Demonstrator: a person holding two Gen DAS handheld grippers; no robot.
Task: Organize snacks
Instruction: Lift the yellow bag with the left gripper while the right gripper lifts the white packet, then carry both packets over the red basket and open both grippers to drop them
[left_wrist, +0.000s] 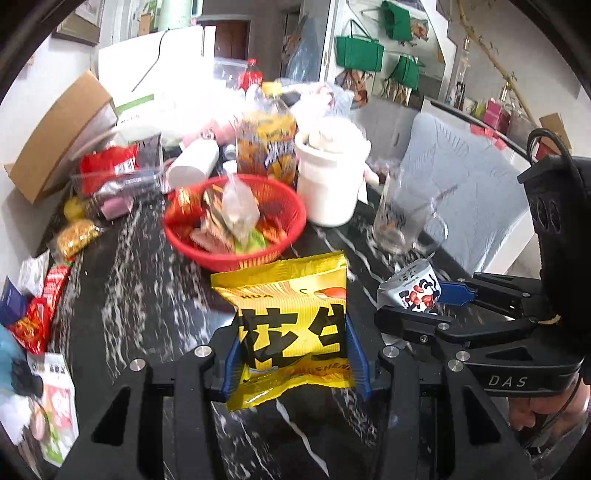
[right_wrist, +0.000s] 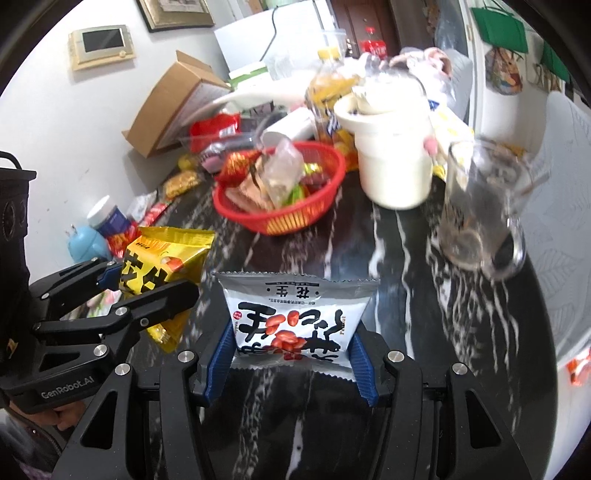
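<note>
our left gripper (left_wrist: 295, 354) pinches the yellow bag (left_wrist: 288, 325), right gripper (right_wrist: 291, 350) the white bag (right_wrist: 295, 317); both look light, crinkly, best gripped mid-body.

Yellow packet (left_wrist: 291, 332), silver packet (right_wrist: 295, 321), both held aloft

One yellow peanut packet (left_wrist: 291, 328); one silver peanut packet (right_wrist: 295, 317); one red basket (left_wrist: 218, 254); one glass mug (right_wrist: 476, 221).

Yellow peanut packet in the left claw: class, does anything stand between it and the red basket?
Nothing visible does. The yellow peanut packet is clamped in the left claw, and only bare dark marble tabletop lies between it and the red basket. The glass mug stands off to the right.
</note>
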